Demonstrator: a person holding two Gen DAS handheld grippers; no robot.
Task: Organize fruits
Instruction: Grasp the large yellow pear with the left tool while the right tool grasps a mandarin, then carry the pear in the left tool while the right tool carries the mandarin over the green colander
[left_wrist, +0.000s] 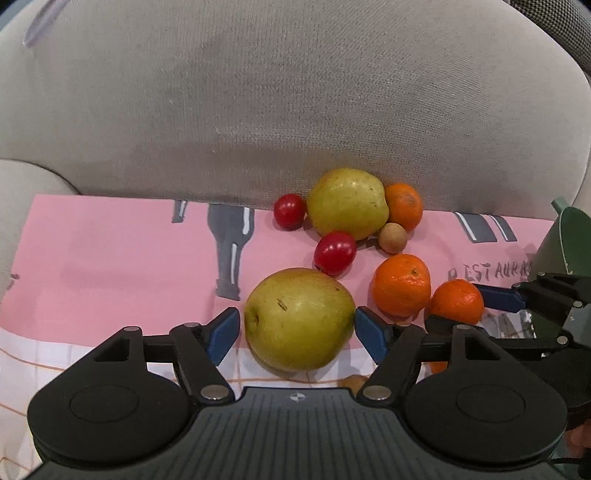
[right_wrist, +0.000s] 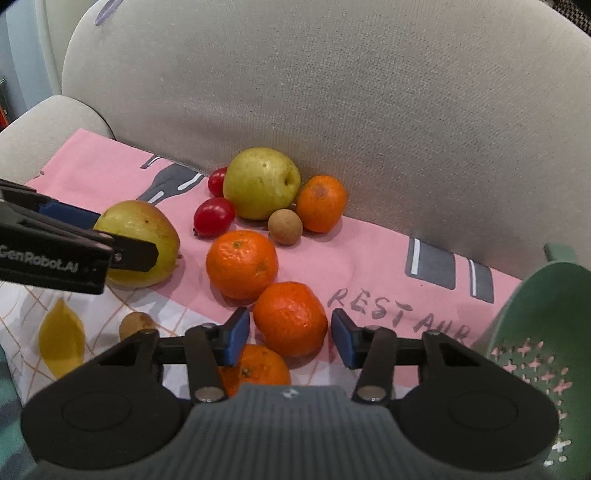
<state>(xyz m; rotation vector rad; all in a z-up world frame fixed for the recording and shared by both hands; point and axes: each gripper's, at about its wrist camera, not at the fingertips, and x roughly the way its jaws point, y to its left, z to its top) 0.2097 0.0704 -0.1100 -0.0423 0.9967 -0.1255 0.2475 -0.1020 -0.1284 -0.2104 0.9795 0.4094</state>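
Note:
A yellow-green pear (left_wrist: 299, 317) lies on the pink cloth (left_wrist: 110, 258). It sits between the blue pads of my left gripper (left_wrist: 297, 332), which is open with only slight gaps on each side. My right gripper (right_wrist: 290, 338) is open around an orange (right_wrist: 290, 317), and its pads stand just clear of the peel. A second orange (right_wrist: 242, 264) sits behind that one and another orange (right_wrist: 255, 365) lies under the left finger. Further back are a second pear (right_wrist: 260, 182), a fourth orange (right_wrist: 321, 206), two red fruits (right_wrist: 214, 216) and a small brown fruit (right_wrist: 285, 226).
A grey padded backrest (right_wrist: 332, 92) rises right behind the fruit. A green perforated colander (right_wrist: 543, 332) stands at the right edge. Another small brown fruit (right_wrist: 135, 325) lies on the white patterned cloth near the left gripper's fingers (right_wrist: 136, 254).

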